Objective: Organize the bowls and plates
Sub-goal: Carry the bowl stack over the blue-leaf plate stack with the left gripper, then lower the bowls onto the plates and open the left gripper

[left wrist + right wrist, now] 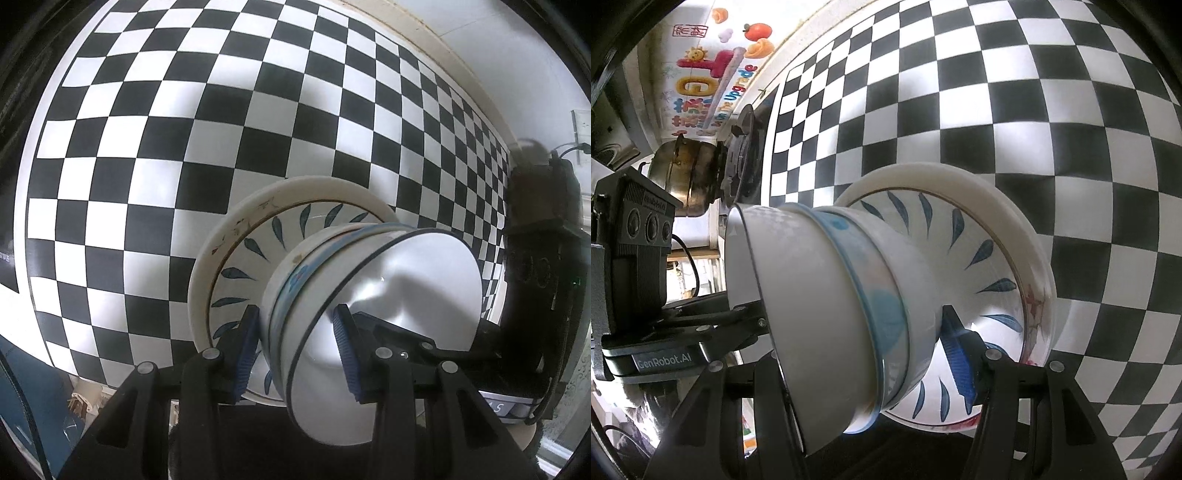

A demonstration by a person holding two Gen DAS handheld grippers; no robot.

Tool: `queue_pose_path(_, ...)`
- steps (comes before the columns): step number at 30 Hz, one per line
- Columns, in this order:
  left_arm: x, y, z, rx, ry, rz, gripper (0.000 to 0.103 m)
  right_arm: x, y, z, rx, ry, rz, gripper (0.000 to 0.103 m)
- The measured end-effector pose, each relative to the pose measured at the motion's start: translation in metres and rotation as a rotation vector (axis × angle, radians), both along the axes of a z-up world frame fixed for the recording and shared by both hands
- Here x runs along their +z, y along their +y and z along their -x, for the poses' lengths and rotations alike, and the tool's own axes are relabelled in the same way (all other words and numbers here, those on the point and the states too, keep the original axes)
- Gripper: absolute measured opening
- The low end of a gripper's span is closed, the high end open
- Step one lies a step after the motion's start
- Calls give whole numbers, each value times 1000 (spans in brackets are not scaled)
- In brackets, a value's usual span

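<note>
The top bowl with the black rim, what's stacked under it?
Under the top bowl sit more nested bowls, one blue-patterned, then a leaf-painted dish and a white plate. How many bowls there are is hidden, as is whatever lies beneath the plate.

Left gripper (pixel 295 354) and right gripper (pixel 864 354) both point steeply down, jaws clamped on the stack (pixel 314 295), from 6 o'clock.

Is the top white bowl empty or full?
Empty. The top bowl shows only a bare, shiny white inside.
</note>
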State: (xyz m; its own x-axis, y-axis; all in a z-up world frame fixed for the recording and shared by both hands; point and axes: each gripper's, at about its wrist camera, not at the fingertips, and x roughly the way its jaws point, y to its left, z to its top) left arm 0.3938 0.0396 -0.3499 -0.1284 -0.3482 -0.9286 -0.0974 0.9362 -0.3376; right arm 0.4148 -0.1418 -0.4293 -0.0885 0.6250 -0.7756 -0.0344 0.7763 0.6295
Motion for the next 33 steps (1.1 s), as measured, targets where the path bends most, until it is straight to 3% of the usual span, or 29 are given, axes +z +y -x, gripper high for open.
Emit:
queue_pose_path(21,-13,1,5,20,23,-6,36,-13,3,4,-12,26,15,60)
queue_pose_path(27,-8,1,6,13,-4,-24,36,-12,1,4,-14,26,28,59)
queue_pose_path(33,6,-2,6,-2,-55,-83,37,4,4,6,3,-34,99,60)
